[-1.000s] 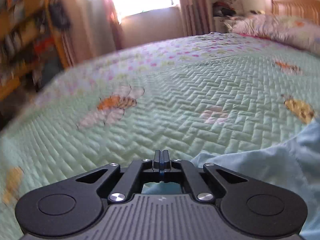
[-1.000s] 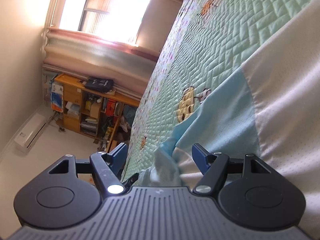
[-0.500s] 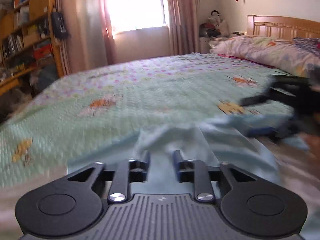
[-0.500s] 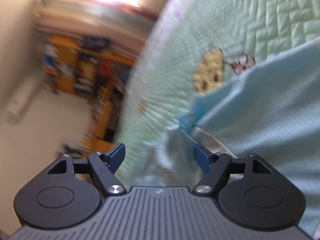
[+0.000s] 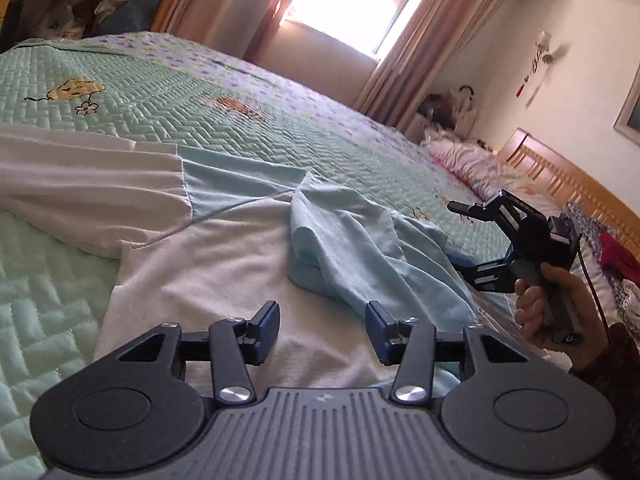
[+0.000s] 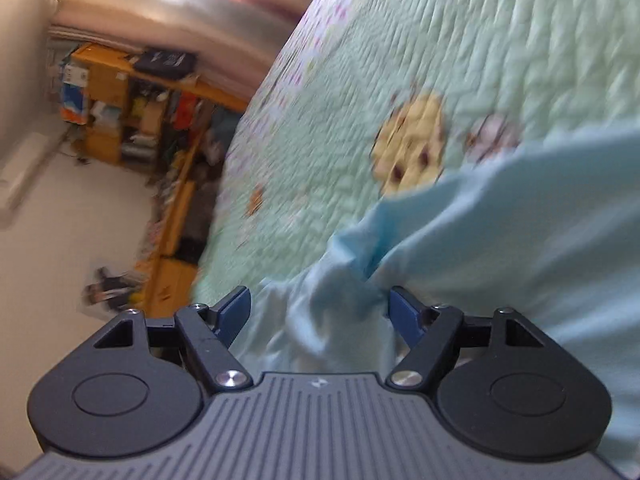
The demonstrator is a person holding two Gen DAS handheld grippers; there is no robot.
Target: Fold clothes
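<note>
On the bed [image 5: 280,120] lies a shirt [image 5: 248,256] — left gripper [image 5: 322,322] has just been opening with nothing gripped, right gripper [image 6: 320,308] wide over blue cloth.

Home bedroom: wide bed with green quilted bedspread [image 5: 168,100], wooden headboard [image 5: 560,176], floral pillow [image 5: 472,160], pink curtains [image 5: 416,44] round a bright window [image 5: 352,4], cluttered wooden bookshelf [image 6: 132,108] along the wall
</note>
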